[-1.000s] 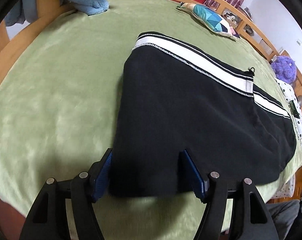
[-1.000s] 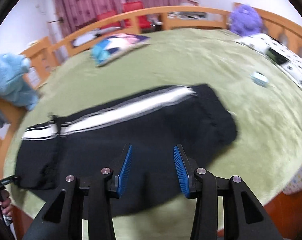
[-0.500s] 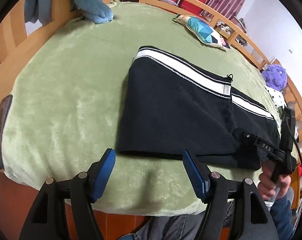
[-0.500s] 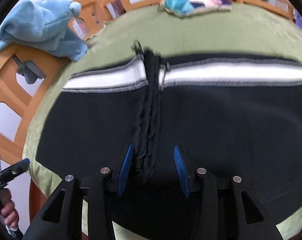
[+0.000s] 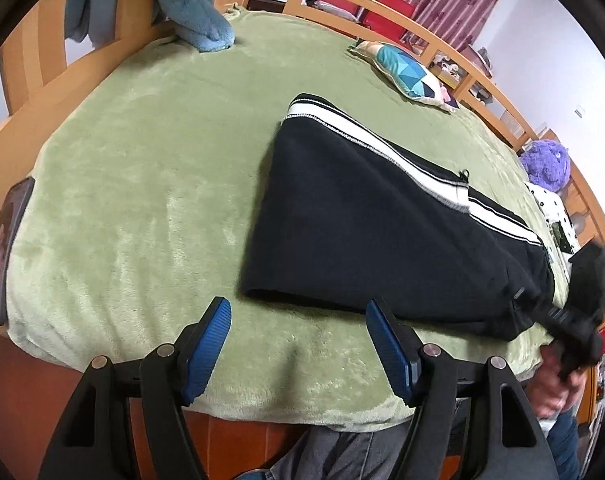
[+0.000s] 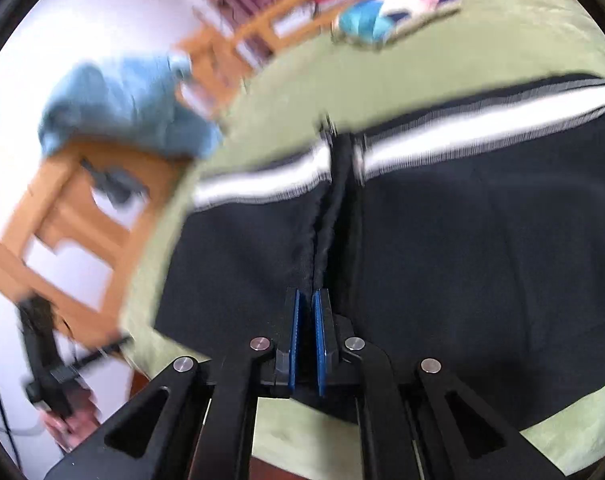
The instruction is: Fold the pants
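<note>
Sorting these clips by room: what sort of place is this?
Most likely a bedroom: a wooden-railed bed under a green blanket, a patterned pillow, and a purple plush toy beside the black pants.

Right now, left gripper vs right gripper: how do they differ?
The left gripper has its jaws spread wide; the right gripper has them nearly closed. The left one holds nothing and sits over the green blanket, short of the black pants; the right one pinches a ridge of the pants at their near edge. Both have blue ribbed pads on black fingers.
</note>
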`<move>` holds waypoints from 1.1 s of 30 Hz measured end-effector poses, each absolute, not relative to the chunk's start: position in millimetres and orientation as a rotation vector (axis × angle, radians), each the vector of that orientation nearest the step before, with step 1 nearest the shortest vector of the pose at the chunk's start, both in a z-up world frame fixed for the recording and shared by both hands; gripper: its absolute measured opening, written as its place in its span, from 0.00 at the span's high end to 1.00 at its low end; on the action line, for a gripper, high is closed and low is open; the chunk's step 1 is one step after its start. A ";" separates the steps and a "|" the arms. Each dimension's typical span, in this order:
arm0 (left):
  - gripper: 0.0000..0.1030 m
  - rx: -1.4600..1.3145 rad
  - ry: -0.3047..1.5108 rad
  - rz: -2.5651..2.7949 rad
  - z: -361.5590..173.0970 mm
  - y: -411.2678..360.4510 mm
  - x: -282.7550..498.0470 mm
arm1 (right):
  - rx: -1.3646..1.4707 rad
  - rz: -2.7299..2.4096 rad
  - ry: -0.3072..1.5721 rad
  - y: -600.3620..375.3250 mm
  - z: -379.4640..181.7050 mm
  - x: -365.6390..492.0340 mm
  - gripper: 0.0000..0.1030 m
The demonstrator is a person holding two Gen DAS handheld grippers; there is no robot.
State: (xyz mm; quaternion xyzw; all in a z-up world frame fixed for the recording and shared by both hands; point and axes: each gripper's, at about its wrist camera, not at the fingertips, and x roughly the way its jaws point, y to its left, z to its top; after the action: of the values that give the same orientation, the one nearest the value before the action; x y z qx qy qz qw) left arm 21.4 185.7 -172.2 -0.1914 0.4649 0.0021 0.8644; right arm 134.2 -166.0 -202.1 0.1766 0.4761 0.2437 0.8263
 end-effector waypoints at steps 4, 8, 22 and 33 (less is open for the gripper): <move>0.34 -0.424 0.978 0.005 -182.8 188.7 24.6 | 0.347 0.466 1.021 -161.6 -216.6 126.7 0.67; 0.34 -0.422 0.974 0.010 -191.6 189.7 29.6 | 0.304 0.452 0.967 -164.4 -193.9 124.3 0.63; 0.34 -0.450 0.980 -0.045 -200.1 191.8 57.6 | 0.279 0.390 1.068 -114.8 -218.8 240.6 0.67; 0.34 -0.473 1.012 -0.094 -215.6 188.5 79.9 | 0.258 0.387 1.067 -132.8 -225.7 245.8 0.80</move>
State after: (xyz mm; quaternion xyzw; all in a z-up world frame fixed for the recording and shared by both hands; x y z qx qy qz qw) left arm 79.9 188.5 -215.6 -0.2243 0.4800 -0.0444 0.8470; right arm 245.8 -132.8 -225.7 0.1217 0.5039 0.1828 0.8354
